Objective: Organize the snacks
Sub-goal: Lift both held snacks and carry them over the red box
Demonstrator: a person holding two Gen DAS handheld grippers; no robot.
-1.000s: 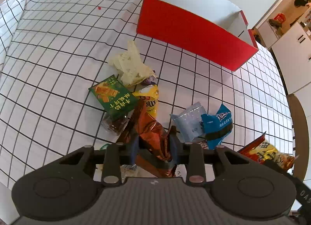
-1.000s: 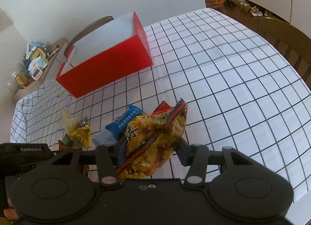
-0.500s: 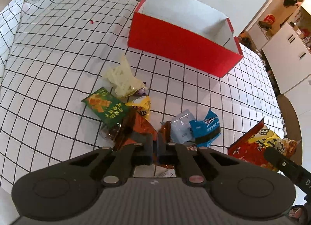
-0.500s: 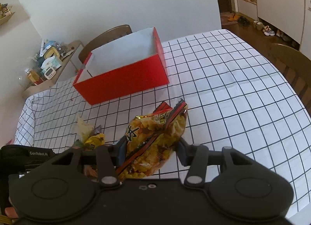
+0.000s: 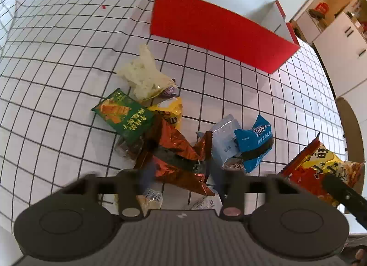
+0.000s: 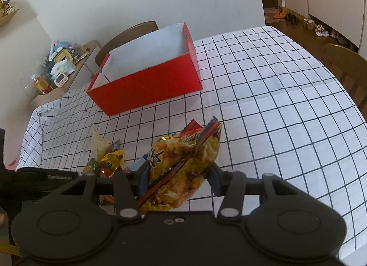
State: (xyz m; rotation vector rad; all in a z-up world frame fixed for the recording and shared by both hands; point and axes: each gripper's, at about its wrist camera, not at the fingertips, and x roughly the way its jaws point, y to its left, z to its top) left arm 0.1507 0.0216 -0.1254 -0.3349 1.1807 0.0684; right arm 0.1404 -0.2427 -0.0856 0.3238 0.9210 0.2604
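We noted the left gripper low in the left wrist frame, its jaws just opened wide. The copper-brown foil packet lay between the fingers, but the pads, blurred here, did not appear to press on it; it rested on the pile.

In the right wrist frame the right gripper was partly closed, clamped on the yellow-and-red crisp bag, which was held clear of the checked tablecloth.

Around the foil packet, at frame centre, lay the green biscuit pack, a yellow packet, a pale crumpled bag above them, and a light blue sachet touching a darker blue pack to the right.

The red box stood open at upper centre, well apart from the pile; its white interior looked empty.

Judgement: the left hand was re-gripping. To do it well we would centre the fingers on the packet's thick middle rather than its crimped edge, close firmly, and lift straight up so that neighbouring wrappers do not drag along. The crisp bag should be released low inside the box.
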